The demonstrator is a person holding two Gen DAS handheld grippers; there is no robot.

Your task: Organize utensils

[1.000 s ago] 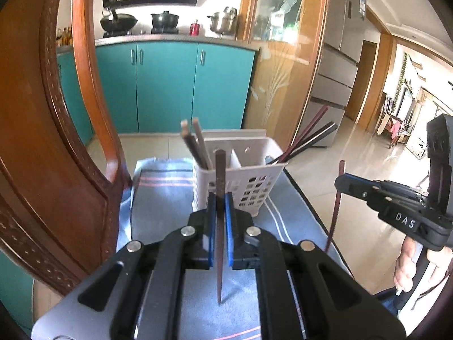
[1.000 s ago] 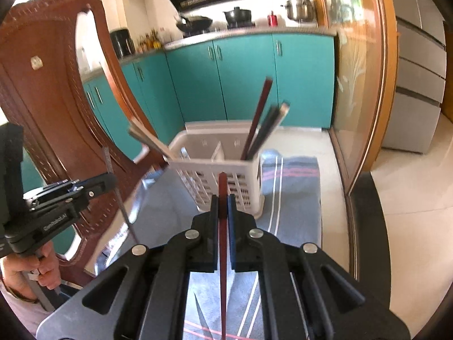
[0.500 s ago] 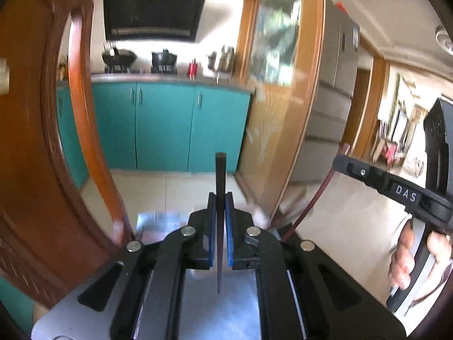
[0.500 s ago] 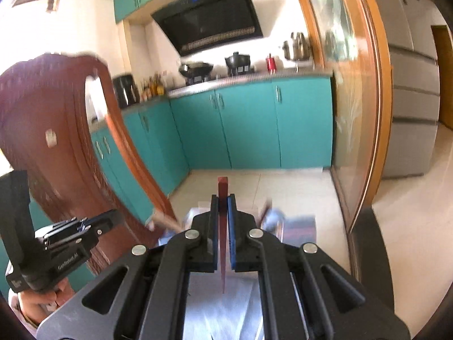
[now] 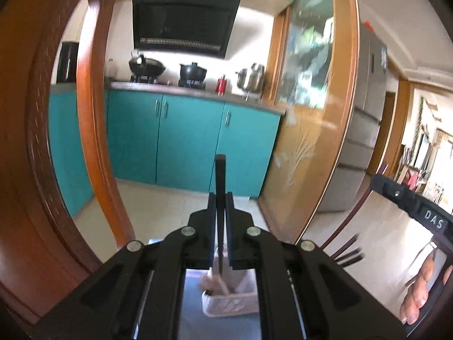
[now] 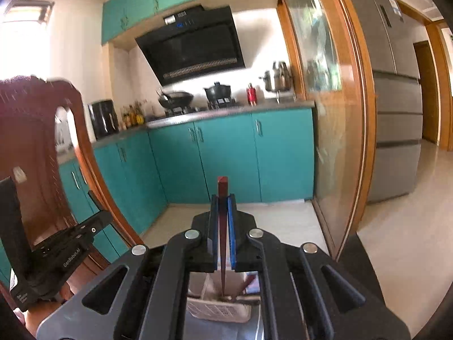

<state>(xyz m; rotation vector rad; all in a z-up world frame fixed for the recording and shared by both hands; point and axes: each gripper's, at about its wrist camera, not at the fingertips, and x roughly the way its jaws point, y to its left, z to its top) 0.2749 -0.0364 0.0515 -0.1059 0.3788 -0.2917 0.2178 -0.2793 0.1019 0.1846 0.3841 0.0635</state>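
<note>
- Holding one chopstick apiece, both grippers have tilted up and risen since a second ago, when the basket stood out ahead of the fingertips; it now lies low, beneath the fingers.
- The left gripper point(image 5: 220, 198) is clamped on a dark chopstick point(image 5: 220, 170), which stands upright between the pads, its blunt end above the fingertips and its tip pointing down toward the white basket point(image 5: 226, 303) below.
- The right gripper point(image 6: 223, 201) is clamped on a reddish chopstick point(image 6: 222, 189), likewise upright, with its tip over the basket point(image 6: 218, 311), where other chopsticks already lean.
- Judged from this, each chopstick is now lined up above the basket, so lowering and letting go is probably next; which compartment each tip is over cannot be told.
- The carved chair back point(image 5: 42, 141) stands just to the left of the left fingers.
</note>
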